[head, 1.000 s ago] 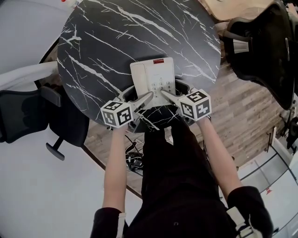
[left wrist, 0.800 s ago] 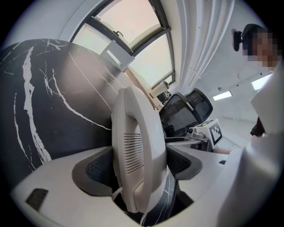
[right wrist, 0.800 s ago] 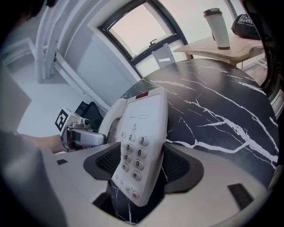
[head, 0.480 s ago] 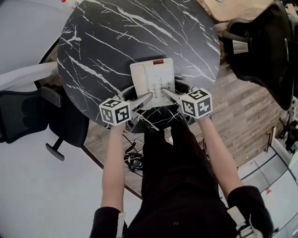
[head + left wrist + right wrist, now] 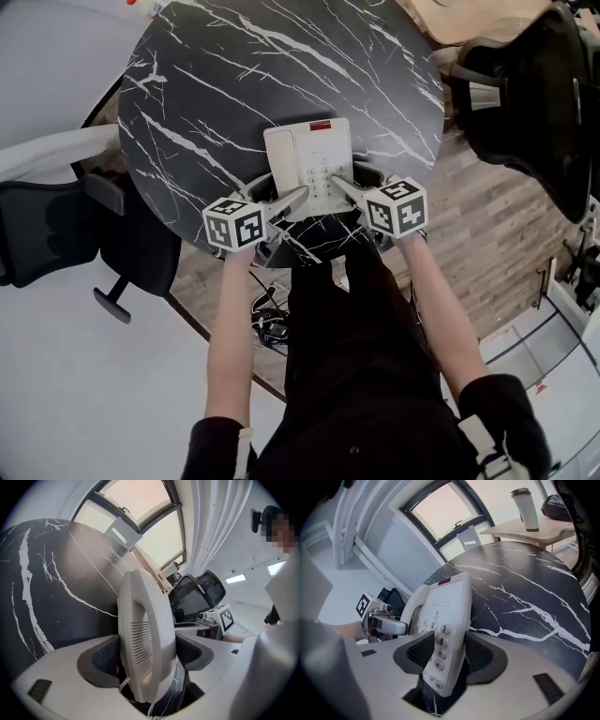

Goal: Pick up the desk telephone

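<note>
White plastic everywhere up close: both grippers are in at the near edge of the desk (image 5: 234, 75), bare forearms stretched out behind them. The left gripper (image 5: 295, 197) comes in from the left, and its fingers (image 5: 101, 660) are closed onto the handset (image 5: 145, 630) side of the desk telephone (image 5: 309, 155), dark ribbed pads pressed against either face of that white curve. Over to the right gripper (image 5: 342, 187), angled in from the other side: its fingers (image 5: 480, 653) are clamped on the keypad (image 5: 440, 641) edge of the same set, pads on the front and back of the body, number keys showing right between them. So that's two holds on one telephone, which sits at the near rim of the round black marble top, just ahead of the person, red strip at its far end. Whether its base has left the surface, I can't tell. White veins run across the desk beyond it. A black office chair (image 5: 56, 234) stands off to the left, another (image 5: 525, 94) at the far right. Further back, a lidded tumbler (image 5: 527, 509) stands on a wooden table (image 5: 534, 531), with a window (image 5: 445, 508) behind.
</note>
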`<state>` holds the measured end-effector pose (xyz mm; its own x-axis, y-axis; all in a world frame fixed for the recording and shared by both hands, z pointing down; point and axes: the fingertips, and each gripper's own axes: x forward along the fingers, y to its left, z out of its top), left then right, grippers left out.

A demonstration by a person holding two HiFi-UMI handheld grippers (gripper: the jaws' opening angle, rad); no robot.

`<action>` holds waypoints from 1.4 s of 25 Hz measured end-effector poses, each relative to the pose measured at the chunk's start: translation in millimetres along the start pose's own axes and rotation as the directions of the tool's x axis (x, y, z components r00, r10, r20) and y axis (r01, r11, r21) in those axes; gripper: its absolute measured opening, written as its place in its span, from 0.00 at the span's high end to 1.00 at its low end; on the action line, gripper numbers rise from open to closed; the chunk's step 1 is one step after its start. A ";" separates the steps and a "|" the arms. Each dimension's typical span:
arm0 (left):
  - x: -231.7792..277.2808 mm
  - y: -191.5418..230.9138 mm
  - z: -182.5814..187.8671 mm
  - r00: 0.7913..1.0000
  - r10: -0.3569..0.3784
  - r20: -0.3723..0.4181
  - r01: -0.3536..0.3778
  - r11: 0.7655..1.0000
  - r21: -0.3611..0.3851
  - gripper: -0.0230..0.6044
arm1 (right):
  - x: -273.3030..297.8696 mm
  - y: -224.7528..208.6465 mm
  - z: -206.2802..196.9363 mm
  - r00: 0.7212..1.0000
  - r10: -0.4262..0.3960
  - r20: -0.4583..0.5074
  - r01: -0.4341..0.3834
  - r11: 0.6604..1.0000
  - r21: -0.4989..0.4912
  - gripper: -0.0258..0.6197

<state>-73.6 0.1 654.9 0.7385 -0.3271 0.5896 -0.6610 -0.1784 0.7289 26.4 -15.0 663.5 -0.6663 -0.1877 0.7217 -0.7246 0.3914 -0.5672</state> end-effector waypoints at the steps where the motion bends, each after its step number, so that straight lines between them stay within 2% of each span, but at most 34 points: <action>1: 0.0 0.0 0.0 1.000 0.001 -0.003 -0.001 1.000 0.000 0.35 | -0.2 -0.3 0.0 1.000 0.002 -0.001 -0.002 1.000 0.001 0.62; 3: 0.4 0.0 0.2 1.000 0.002 -0.008 -0.002 1.000 0.000 0.35 | -0.6 -1.1 0.5 1.000 0.005 -0.002 -0.005 1.000 0.003 0.66; 18: -15.3 -9.6 8.1 1.000 0.025 -0.018 -0.025 0.999 -0.038 0.37 | -9.9 12.8 12.6 1.000 -0.007 -0.022 0.006 1.000 -0.008 0.66; 29: -51.1 -35.2 32.6 0.999 0.036 0.020 -0.035 0.998 -0.045 0.38 | -34.3 43.1 38.2 0.999 0.027 -0.030 -0.026 0.999 0.018 0.66; 35: -71.8 -51.3 52.5 0.997 0.049 0.052 -0.048 0.998 -0.029 0.38 | -48.6 61.3 62.9 0.999 0.040 -0.013 -0.040 0.999 -0.018 0.67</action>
<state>-99.6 -16.0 556.9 0.6971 -0.3837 0.6057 -0.6913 -0.1359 0.7096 3.3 -38.5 568.7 -0.6923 -0.1605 0.7036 -0.6941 0.4150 -0.5883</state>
